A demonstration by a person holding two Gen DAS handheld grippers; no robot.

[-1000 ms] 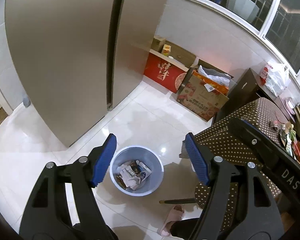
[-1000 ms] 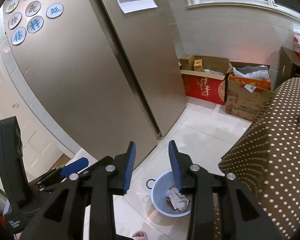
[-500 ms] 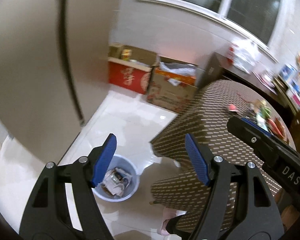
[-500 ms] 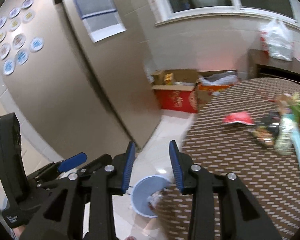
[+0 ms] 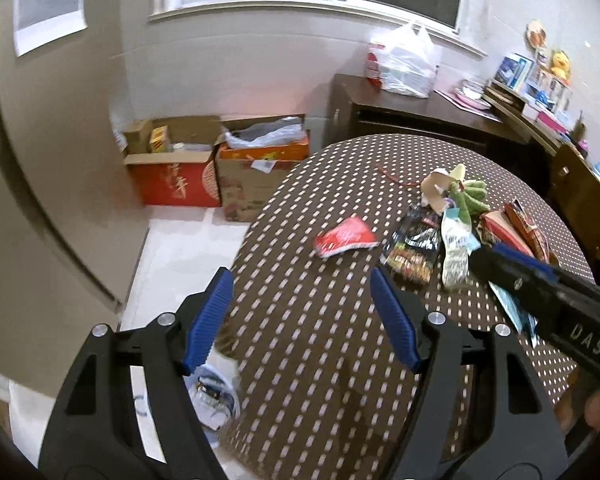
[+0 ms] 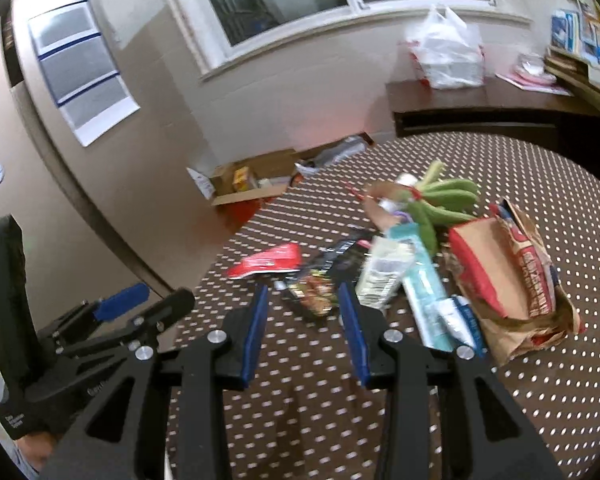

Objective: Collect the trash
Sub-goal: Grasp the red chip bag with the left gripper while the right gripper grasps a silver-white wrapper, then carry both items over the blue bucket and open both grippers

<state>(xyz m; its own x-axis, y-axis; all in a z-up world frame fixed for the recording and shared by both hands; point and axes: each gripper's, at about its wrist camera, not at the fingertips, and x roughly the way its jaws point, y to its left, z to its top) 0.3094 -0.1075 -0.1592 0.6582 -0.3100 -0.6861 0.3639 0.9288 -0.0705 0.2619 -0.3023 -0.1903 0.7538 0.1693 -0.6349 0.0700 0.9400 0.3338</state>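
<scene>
Gripper [image 5: 302, 298] open, empty above table edge [image 5: 242, 248].

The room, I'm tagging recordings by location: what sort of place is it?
Most likely a home dining corner. A round table under a dotted brown cloth holds snack wrappers, open cardboard boxes sit on the tiled floor, and a dark sideboard stands below the window.
</scene>
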